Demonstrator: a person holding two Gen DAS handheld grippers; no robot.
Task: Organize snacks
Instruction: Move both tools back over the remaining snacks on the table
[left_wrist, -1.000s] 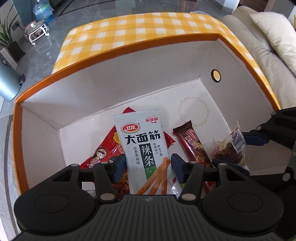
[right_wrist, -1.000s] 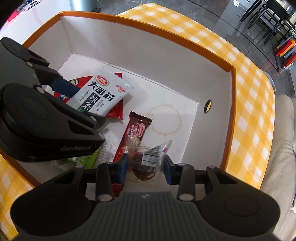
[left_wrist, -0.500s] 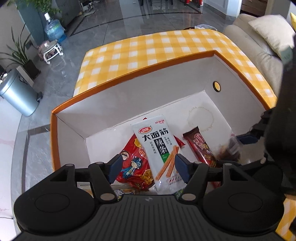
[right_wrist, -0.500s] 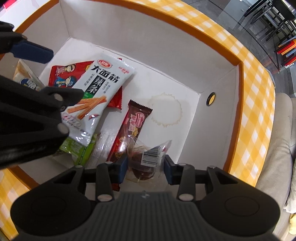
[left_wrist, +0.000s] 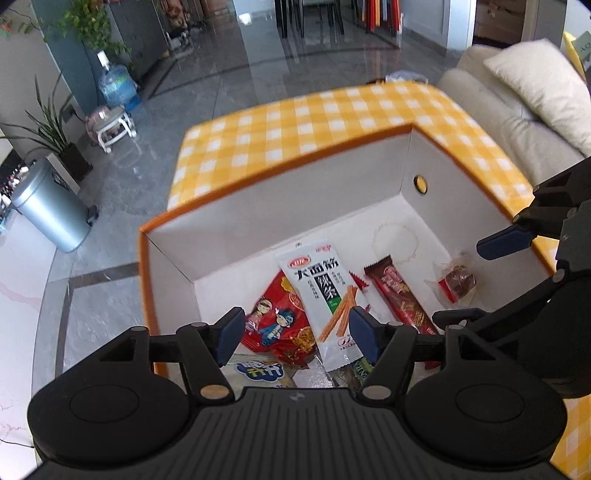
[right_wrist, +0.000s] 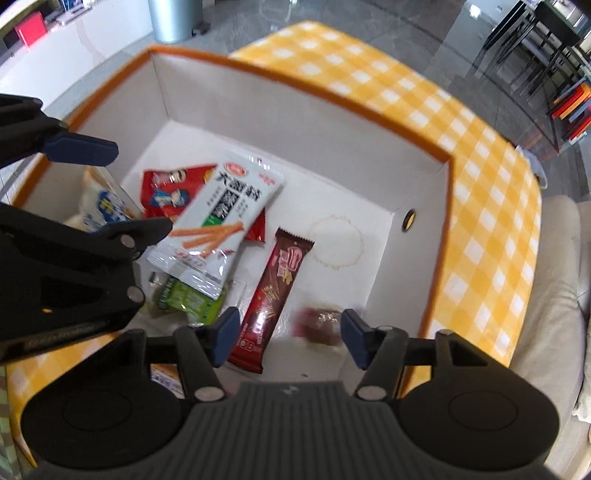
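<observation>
Both hand-held grippers, left (left_wrist: 297, 334) and right (right_wrist: 282, 338), are seen released, jaws just opened; the small clear-wrapped snack (right_wrist: 321, 325) is blurred in the box (right_wrist: 295, 122).

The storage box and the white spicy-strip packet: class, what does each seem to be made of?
Storage box: probably cardboard, given its matte white inner walls with sharp folded corners and orange edge. White spicy-strip packet: likely glossy plastic film, since it shows printing, a crimped end seal and light glare.

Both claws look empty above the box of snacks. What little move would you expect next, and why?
Probably lifting both clear to fetch another snack. The right claw has just opened, its clear-wrapped treat lying in the box; the left claw stands open above the white spicy-strip packet.
</observation>
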